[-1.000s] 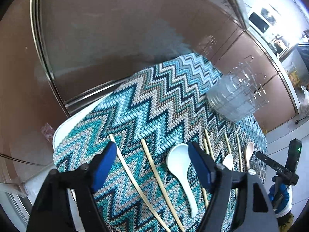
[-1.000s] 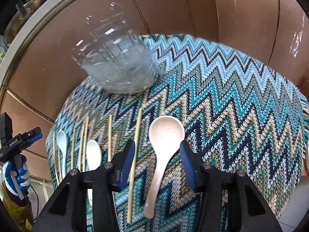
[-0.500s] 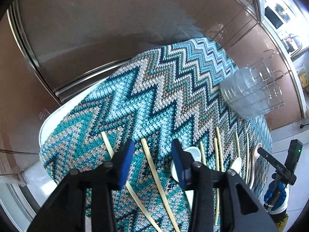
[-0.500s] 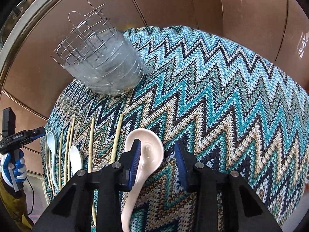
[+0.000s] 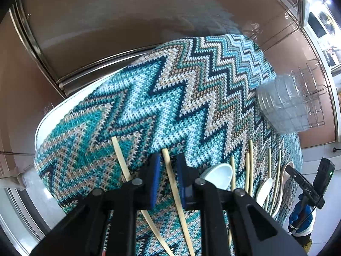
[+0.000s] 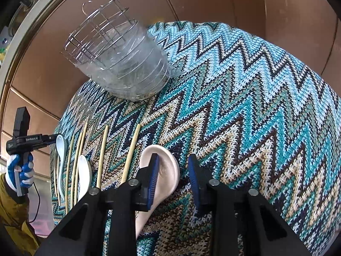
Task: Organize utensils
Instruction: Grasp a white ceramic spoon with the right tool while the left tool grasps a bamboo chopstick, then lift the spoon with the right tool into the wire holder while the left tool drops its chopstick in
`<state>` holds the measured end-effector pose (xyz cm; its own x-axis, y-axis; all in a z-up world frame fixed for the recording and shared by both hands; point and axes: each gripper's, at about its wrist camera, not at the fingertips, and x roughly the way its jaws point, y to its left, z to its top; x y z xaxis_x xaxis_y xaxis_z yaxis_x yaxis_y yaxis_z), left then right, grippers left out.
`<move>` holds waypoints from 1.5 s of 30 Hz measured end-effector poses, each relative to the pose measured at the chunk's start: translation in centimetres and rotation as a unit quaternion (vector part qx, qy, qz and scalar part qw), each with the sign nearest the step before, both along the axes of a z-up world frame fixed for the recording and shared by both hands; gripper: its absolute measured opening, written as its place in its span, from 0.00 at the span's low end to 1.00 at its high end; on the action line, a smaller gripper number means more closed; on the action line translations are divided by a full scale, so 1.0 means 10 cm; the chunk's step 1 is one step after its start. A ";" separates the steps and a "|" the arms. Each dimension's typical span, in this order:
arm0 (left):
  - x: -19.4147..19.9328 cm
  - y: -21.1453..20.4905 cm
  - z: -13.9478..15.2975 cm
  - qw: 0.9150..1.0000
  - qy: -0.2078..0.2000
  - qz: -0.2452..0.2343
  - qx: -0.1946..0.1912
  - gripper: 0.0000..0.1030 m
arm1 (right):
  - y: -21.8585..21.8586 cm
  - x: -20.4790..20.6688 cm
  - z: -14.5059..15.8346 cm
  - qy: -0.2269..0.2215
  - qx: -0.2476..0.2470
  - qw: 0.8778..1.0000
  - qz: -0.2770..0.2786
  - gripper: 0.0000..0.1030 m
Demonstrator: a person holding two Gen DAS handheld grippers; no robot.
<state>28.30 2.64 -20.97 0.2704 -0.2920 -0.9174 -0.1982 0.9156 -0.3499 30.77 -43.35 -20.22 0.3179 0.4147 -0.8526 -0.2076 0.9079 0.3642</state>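
Bamboo chopsticks and ceramic spoons lie on a zigzag knit cloth [image 5: 191, 98]. My left gripper [image 5: 167, 171] is low over the cloth, its jaws closed to a narrow gap around one chopstick [image 5: 170, 170], almost touching it. A second chopstick [image 5: 120, 155] lies left of it and a white spoon [image 5: 219, 173] right. My right gripper [image 6: 172, 170] is part open over the bowl of a pink spoon [image 6: 168, 166], with the left pad over the bowl. A wire utensil basket with a clear liner [image 6: 127, 64] stands at the far side; it also shows in the left wrist view [image 5: 285, 106].
More chopsticks [image 6: 102, 149] and two white spoons [image 6: 84, 170] lie in a row at the left of the right wrist view. The other gripper, held by a blue-gloved hand [image 6: 19, 166], is at that edge. Brown cabinet doors [image 5: 127, 21] stand behind the table.
My left gripper has moved down and left onto one chopstick and its jaws have narrowed around it. My right gripper has narrowed and come down over the pink spoon's bowl.
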 end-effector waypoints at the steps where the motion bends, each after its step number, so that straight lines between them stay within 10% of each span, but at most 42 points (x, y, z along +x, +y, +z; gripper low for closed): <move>1: 0.00 0.00 -0.01 1.000 0.002 0.003 -0.001 0.12 | 0.00 0.00 0.00 0.000 -0.001 1.000 0.003 0.19; 11: -0.03 0.06 0.02 0.999 -0.004 0.032 -0.014 0.06 | 0.08 0.06 0.02 -0.020 -0.028 0.999 0.025 0.10; 23: -0.22 0.08 0.49 0.995 -0.101 0.021 -0.013 0.05 | 0.04 -0.34 0.50 -0.080 -0.063 0.995 -0.003 0.07; 45: -0.87 0.38 1.53 0.963 -0.262 0.002 -0.054 0.05 | 0.33 -1.13 1.41 -0.185 -0.123 0.974 -0.030 0.07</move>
<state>19.58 6.49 -5.68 0.6900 -0.3760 -0.6185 0.0288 0.8681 -0.4956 19.46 -40.05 -6.09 0.6403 0.1830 -0.7460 -0.2277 0.9728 0.0431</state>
